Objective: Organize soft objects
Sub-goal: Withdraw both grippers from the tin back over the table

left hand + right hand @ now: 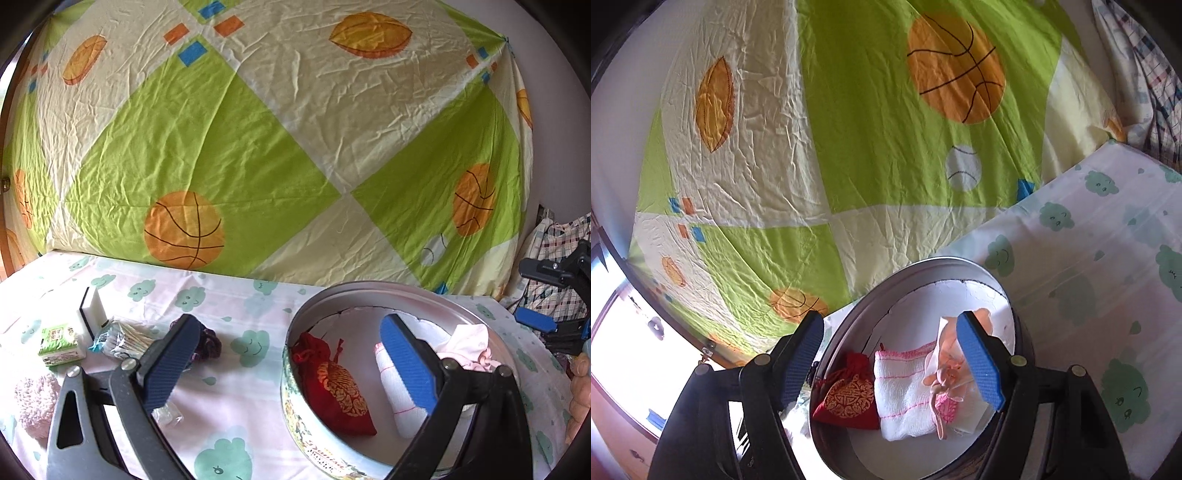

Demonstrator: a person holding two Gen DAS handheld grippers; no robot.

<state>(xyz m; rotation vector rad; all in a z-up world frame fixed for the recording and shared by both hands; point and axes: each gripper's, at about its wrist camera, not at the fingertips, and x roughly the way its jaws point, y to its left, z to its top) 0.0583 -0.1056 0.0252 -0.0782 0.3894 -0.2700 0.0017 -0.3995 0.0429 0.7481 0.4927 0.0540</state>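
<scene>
left claw [291, 363] spread wide, empty | purple knit piece [208, 338] just behind its left finger, loose items lower left | tin [295, 406] lower right | right claw [892, 363] released over tin

Pink pompom [35, 402] cut by left edge — tin [827, 369] base hidden.
</scene>
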